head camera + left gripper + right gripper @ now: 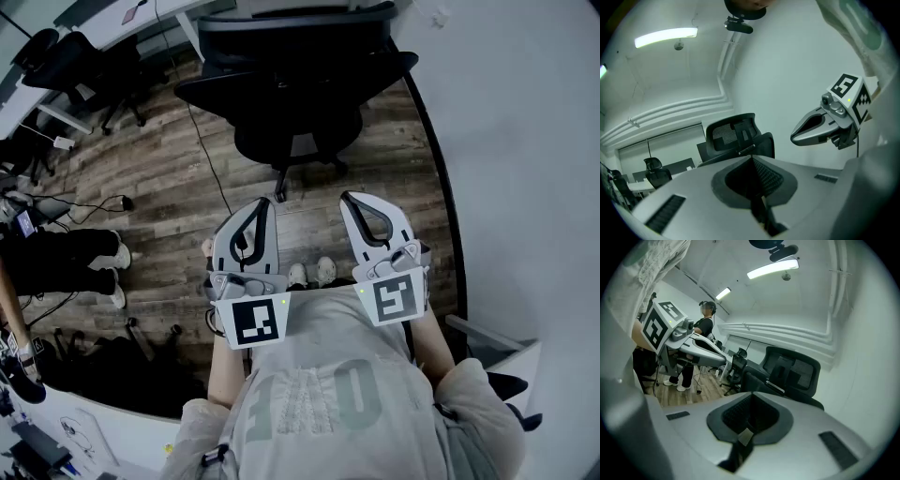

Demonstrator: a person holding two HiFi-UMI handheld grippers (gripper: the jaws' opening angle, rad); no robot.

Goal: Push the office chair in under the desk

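The black office chair (298,94) stands on the wood floor ahead of me, its wheeled base (281,187) nearest my feet. In both gripper views its mesh back and headrest face me (736,136) (792,371). A white desk (173,11) runs along the view's top left edge, behind the chair. My left gripper (262,204) and right gripper (352,199) are held side by side at chest height and point at the chair without touching it. Both are shut with nothing between the jaws (752,159) (750,397). Each one also shows in the other's view (792,138) (724,363).
A white wall (525,141) runs close along the right. A person in dark trousers and white shoes (70,258) stands at the left among floor cables (94,202). More black chairs (84,61) sit at the top left. A white desk edge (94,417) lies at the lower left.
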